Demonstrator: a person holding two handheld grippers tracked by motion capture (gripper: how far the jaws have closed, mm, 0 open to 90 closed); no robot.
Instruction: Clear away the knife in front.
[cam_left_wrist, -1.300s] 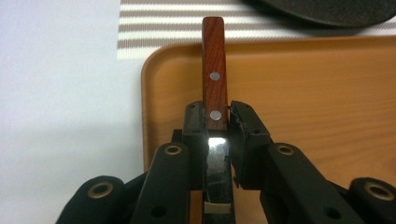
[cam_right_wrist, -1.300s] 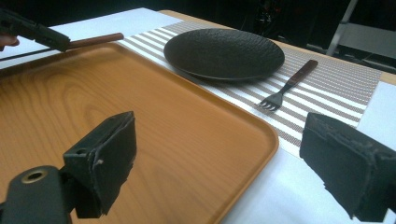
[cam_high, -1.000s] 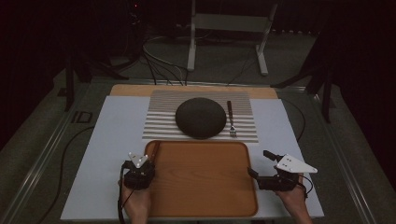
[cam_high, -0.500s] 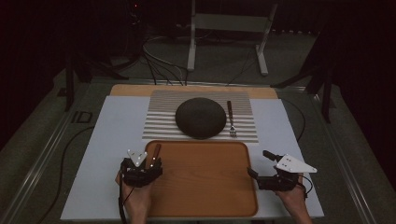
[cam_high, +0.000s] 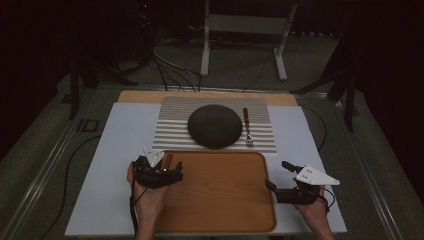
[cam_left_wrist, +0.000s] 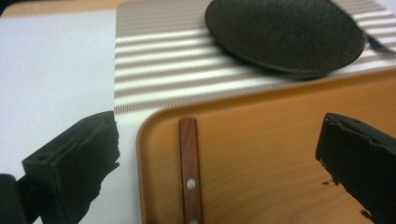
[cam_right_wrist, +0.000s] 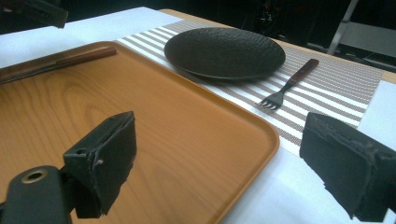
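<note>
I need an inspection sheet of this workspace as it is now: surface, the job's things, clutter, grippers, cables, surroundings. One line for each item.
Surface: table under a white sheet, with a striped placemat at the far middle.
Job's things: wooden tray at the near middle; a wood-handled knife lies along its left edge; a dark plate sits on the placemat, with a fork beside it, tines toward the tray.
Clutter: nothing seen.
Grippers: left gripper is open over the tray's left edge, jaws on either side of the knife handle; right gripper is open at the tray's right edge.
Cables: dark cable crosses the table's left side; more on the floor behind.
Surroundings: dark room, a metal stand behind the table.
</note>
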